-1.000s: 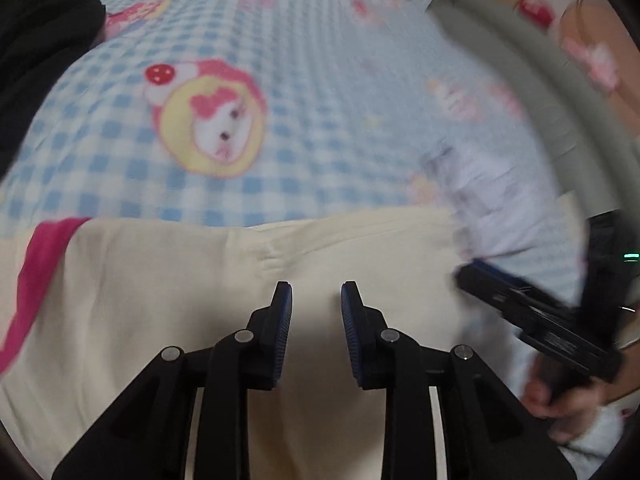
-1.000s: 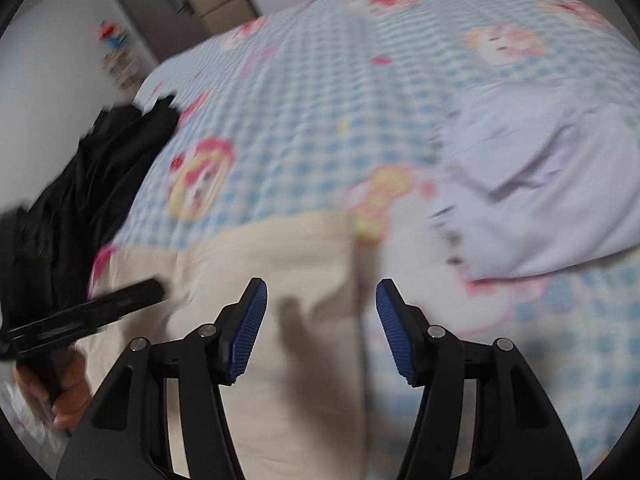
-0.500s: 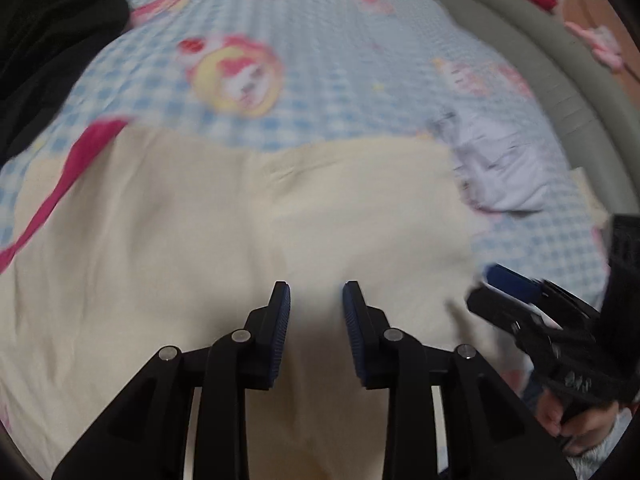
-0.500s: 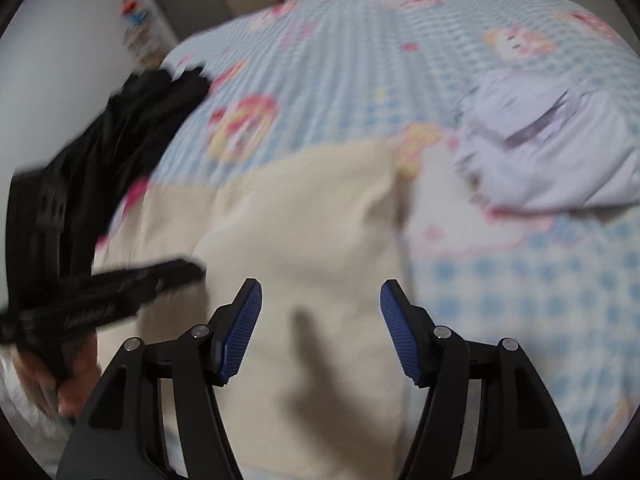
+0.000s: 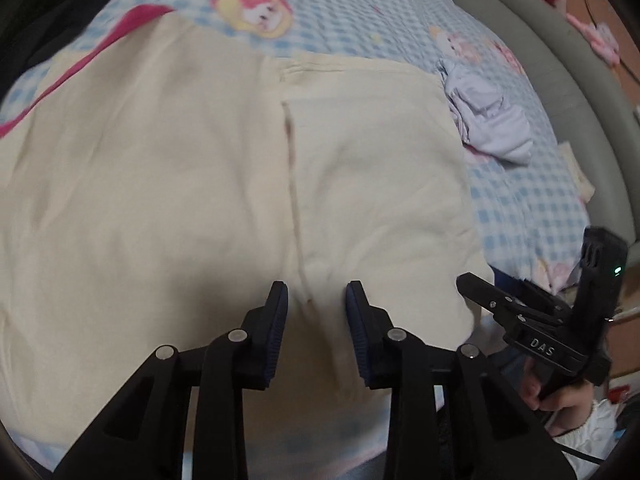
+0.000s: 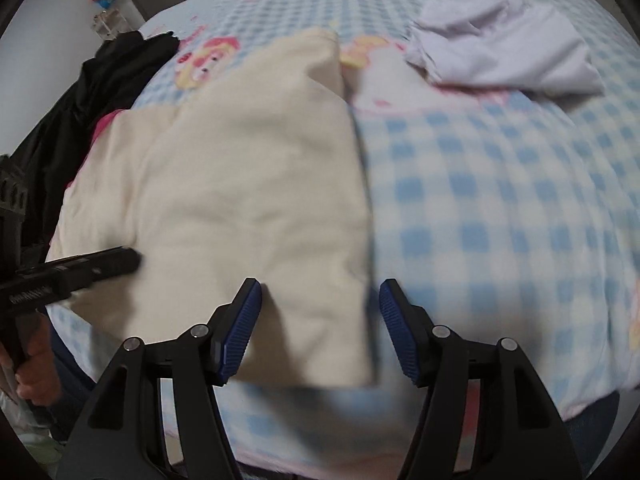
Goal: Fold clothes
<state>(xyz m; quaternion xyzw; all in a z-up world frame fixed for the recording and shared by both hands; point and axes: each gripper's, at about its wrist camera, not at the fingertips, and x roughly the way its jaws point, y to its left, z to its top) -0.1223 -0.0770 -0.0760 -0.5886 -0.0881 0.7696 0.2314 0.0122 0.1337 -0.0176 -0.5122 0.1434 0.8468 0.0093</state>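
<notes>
Two views, w/ different coverage. Left wrist cam shows the whole cream garment point(image 5: 200, 168) spread flat on the blue-check bedsheet point(image 5: 352, 12), incl. its centre seam, pink trim at far left, and a grey padded bed edge point(image 5: 560, 80) at right. Right wrist cam instead shows a black clothes pile point(image 6: 100, 92) at left and a small shelf by the wall, plus only the garment's right part and near corner. Both views catch the crumpled lilac garment point(image 6: 504, 56) lying apart, beyond the cream one.

Left gripper point(image 5: 316, 320) hovers low over the seam near the garment's near edge, jaws a narrow gap apart, nothing between them. Right gripper point(image 6: 320, 320) sits over the garment's right edge, jaws spread wide, empty; a hand point(image 5: 560, 396) grips its handle.
</notes>
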